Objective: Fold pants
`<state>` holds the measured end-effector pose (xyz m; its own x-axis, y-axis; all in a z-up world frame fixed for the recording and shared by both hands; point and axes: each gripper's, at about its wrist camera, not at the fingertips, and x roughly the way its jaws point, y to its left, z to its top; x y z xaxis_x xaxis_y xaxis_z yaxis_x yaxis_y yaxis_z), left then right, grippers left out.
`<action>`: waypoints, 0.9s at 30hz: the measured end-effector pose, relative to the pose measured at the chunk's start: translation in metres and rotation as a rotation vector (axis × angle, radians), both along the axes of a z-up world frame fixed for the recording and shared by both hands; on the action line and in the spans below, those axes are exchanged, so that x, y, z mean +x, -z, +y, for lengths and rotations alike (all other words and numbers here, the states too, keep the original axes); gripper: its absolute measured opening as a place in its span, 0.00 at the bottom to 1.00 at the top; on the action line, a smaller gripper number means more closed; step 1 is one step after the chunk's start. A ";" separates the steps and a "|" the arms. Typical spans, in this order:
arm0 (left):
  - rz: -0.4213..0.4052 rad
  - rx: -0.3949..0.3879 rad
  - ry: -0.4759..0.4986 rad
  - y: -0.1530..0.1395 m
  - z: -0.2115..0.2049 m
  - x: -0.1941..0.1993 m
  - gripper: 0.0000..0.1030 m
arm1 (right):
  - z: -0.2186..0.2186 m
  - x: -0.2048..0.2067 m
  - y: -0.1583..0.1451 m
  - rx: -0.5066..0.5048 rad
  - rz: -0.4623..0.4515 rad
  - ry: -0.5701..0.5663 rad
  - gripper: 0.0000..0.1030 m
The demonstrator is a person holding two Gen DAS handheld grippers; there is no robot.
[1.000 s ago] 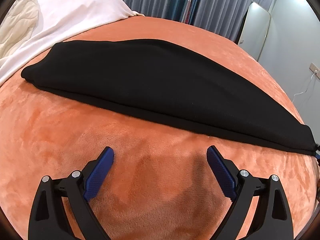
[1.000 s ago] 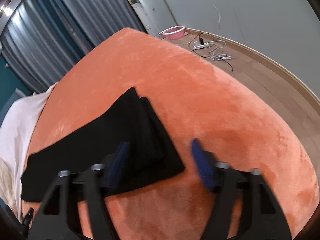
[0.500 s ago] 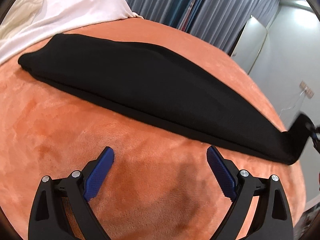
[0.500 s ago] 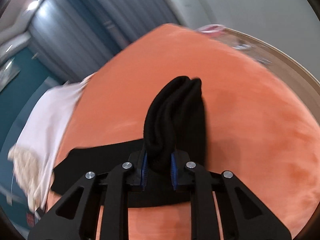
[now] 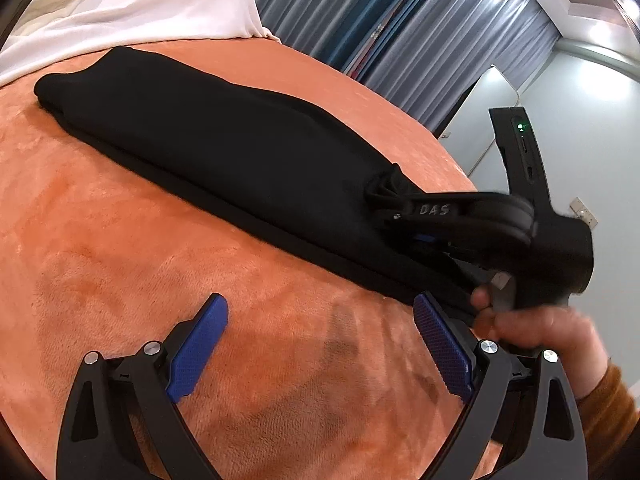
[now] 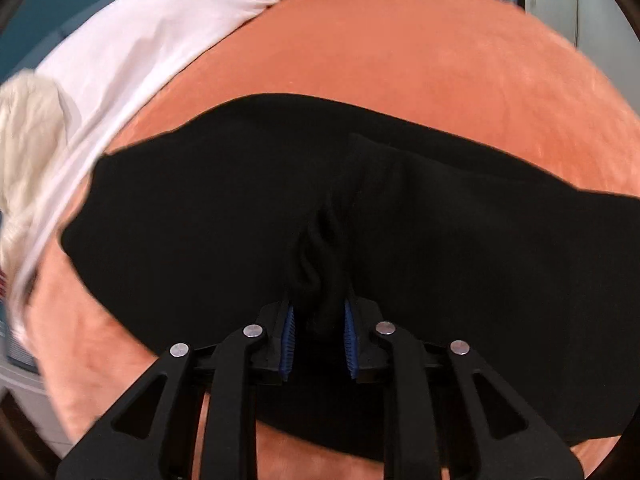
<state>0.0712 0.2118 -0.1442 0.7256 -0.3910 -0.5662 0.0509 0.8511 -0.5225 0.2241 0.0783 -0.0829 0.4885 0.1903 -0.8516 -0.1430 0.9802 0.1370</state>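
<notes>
The right hand-held gripper (image 6: pixel 318 340) is nearly closed, its blue pads (image 6: pixel 289 336) pinching a bunched end of the black pants (image 6: pixel 200 208); its jaws have just eased slightly wider, cloth still clamped between them. In the left wrist view it sits at 3 o'clock, held by a hand (image 5: pixel 536 328) in a mustard sleeve (image 5: pixel 612 404). The left hand-held gripper (image 5: pixel 320 352) stands wide open at 6 o'clock, holding nothing, above the orange bed cover (image 5: pixel 120 280). The pants lie on the bed as a long folded strip from 10 o'clock to 4 o'clock, the gripped end doubled back over the rest. A white sheet (image 5: pixel 140 4) lies at 11 o'clock.
</notes>
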 end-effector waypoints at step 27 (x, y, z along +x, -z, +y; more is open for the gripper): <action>0.048 -0.225 -0.314 -0.017 0.241 -0.016 0.89 | 0.066 -0.026 -0.028 -0.255 -0.201 -0.098 0.15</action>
<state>0.0549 0.4532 -0.1274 0.8043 -0.2721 -0.5283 -0.2235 0.6853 -0.6931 0.1981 0.1441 -0.0548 0.6417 0.0383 -0.7660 -0.2375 0.9596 -0.1510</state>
